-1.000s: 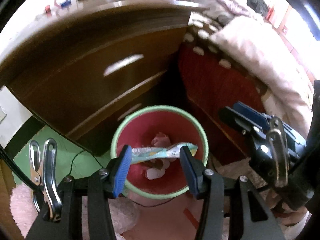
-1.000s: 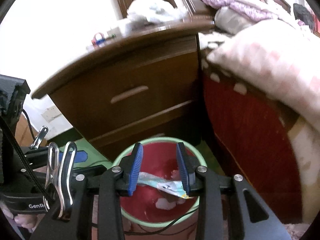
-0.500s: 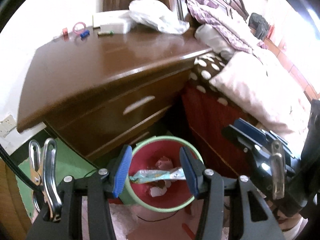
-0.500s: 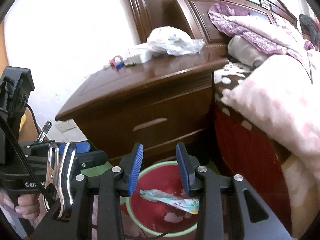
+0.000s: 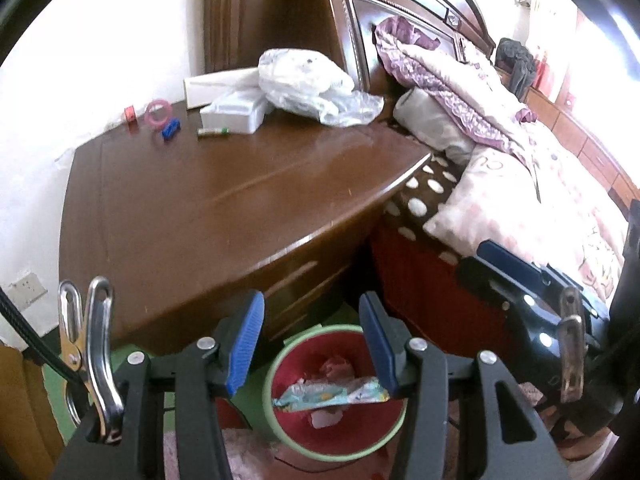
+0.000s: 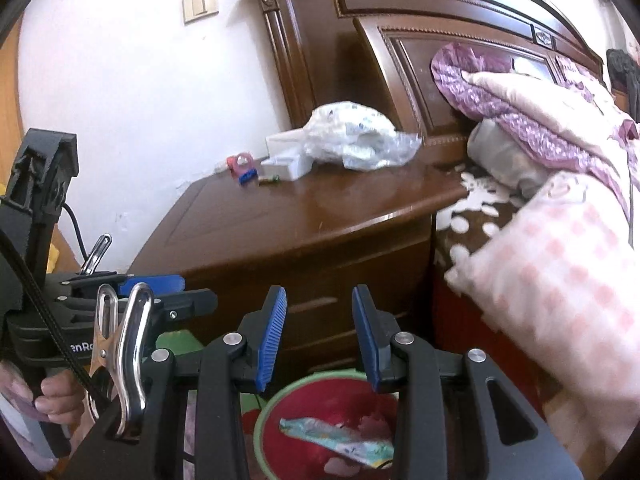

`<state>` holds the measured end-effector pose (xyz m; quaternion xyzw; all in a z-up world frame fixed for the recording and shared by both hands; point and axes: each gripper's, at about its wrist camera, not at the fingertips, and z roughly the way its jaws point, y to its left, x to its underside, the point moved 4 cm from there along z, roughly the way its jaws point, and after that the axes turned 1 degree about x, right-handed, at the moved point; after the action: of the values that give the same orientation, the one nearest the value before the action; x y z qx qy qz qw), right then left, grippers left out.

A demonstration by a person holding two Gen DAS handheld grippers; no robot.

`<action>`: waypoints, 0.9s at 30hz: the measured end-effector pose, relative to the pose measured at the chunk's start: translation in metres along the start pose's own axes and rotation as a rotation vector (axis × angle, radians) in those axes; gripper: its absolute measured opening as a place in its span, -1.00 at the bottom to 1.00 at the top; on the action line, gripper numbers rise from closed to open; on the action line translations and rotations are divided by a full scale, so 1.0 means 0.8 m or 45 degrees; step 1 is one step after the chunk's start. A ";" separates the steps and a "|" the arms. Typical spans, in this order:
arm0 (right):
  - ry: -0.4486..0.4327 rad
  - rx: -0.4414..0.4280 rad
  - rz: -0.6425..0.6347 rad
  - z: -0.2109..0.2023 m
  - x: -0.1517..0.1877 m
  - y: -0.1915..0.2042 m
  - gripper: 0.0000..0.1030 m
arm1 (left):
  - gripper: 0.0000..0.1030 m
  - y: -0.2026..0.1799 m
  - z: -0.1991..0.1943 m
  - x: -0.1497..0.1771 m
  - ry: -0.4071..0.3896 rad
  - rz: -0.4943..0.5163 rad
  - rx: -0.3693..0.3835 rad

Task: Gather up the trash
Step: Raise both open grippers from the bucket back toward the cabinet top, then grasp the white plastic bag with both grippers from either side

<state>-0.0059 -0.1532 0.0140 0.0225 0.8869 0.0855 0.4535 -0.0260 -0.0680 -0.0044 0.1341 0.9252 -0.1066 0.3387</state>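
Note:
A red bin with a green rim (image 5: 276, 420) (image 6: 264, 412) stands on the floor by the nightstand. In it lie a light-blue printed wrapper (image 5: 328, 394) (image 6: 340, 438) and crumpled tissue. My left gripper (image 5: 312, 344) is open and empty, well above the bin. My right gripper (image 6: 319, 332) is open and empty, also above the bin. A crumpled clear plastic bag (image 5: 316, 88) (image 6: 360, 138) lies at the back of the brown nightstand top (image 5: 224, 200) (image 6: 312, 208).
White boxes (image 5: 236, 114), a pink ring (image 5: 159, 112), a blue clip (image 5: 171, 130) and a small green tube (image 5: 213, 131) sit at the back of the nightstand. A bed with pink bedding (image 5: 520, 184) (image 6: 560, 260) lies to the right. A dark headboard (image 6: 400, 40) stands behind.
Both grippers have risen away from the bin and tilted up, so the nightstand top has come into view. The wrapper stays in the bin.

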 end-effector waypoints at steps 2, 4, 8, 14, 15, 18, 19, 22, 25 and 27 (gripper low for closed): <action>-0.010 0.001 -0.006 0.002 -0.010 -0.002 -0.32 | 0.01 0.000 0.001 -0.011 -0.011 0.002 0.002; -0.016 0.001 -0.018 0.004 -0.019 -0.003 -0.32 | 0.01 0.000 0.004 -0.021 -0.017 0.000 -0.003; -0.024 0.007 -0.043 0.013 -0.038 -0.004 -0.31 | 0.01 0.002 0.008 -0.043 -0.026 0.000 -0.010; -0.027 0.016 -0.032 0.032 -0.064 -0.016 -0.31 | 0.01 0.007 0.015 -0.080 -0.063 0.013 -0.034; -0.023 0.013 -0.028 0.036 -0.068 -0.018 -0.31 | 0.01 0.009 0.018 -0.087 -0.065 0.004 -0.032; -0.013 0.012 -0.033 0.050 -0.083 -0.022 -0.31 | 0.01 0.015 0.023 -0.103 -0.065 -0.015 -0.025; -0.016 0.013 -0.041 0.053 -0.087 -0.023 -0.31 | 0.01 0.017 0.025 -0.110 -0.070 -0.018 -0.026; -0.023 0.011 -0.035 0.066 -0.106 -0.029 -0.31 | 0.01 0.019 0.031 -0.130 -0.083 -0.013 -0.038; -0.026 0.005 -0.012 0.081 -0.126 -0.038 -0.26 | 0.01 0.022 0.040 -0.151 -0.087 -0.012 -0.044; -0.032 0.014 -0.001 0.089 -0.139 -0.044 -0.16 | 0.01 0.025 0.044 -0.167 -0.095 -0.018 -0.053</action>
<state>0.1184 -0.1916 0.0557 0.0255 0.8816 0.0802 0.4644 0.0999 -0.0829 0.0544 0.1165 0.9148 -0.0947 0.3749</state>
